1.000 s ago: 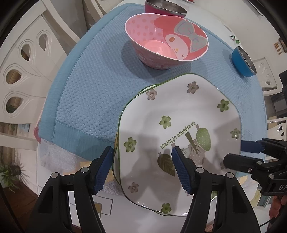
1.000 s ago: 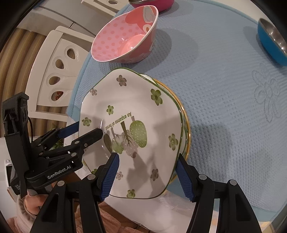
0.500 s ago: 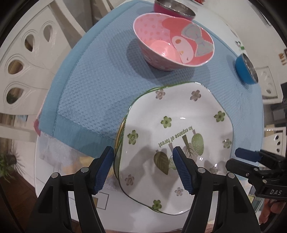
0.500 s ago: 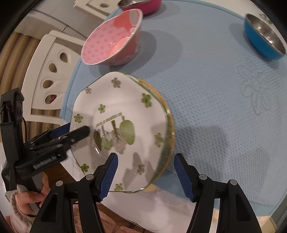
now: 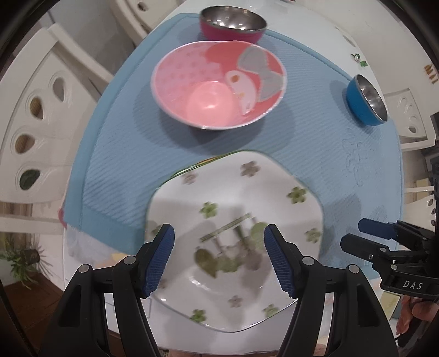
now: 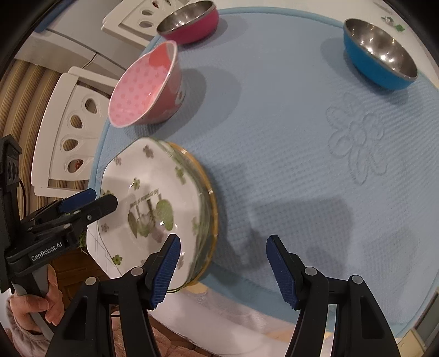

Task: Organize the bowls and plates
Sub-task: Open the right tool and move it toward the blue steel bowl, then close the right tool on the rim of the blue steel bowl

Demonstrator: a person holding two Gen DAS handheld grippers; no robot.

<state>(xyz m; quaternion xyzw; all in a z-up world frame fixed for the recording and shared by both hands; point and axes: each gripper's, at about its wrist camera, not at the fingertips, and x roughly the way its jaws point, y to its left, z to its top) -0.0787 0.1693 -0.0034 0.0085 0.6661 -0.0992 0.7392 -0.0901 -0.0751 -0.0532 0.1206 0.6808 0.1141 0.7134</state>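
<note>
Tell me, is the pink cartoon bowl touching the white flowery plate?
Apart. In the right wrist view, bare blue mat lies between the pink cartoon bowl and the white flowery plate.

A mat (image 6: 288,131) covers most of the counter (image 5: 315,24). The stack of plates (image 6: 153,197) sits at the near edge of the mat, toward its left corner, jutting out over the counter's near edge. Behind the stack, just apart from it, stands the patterned bowl (image 5: 218,85) on the mat. Behind that bowl, at the mat's far edge, stands a second bowl (image 5: 232,23) (the two look nearly touching from the left wrist view). A third bowl (image 6: 380,53) stands well apart from the others, at the far right of the mat. A chair (image 6: 65,129) stands beyond the counter's left edge.
</note>
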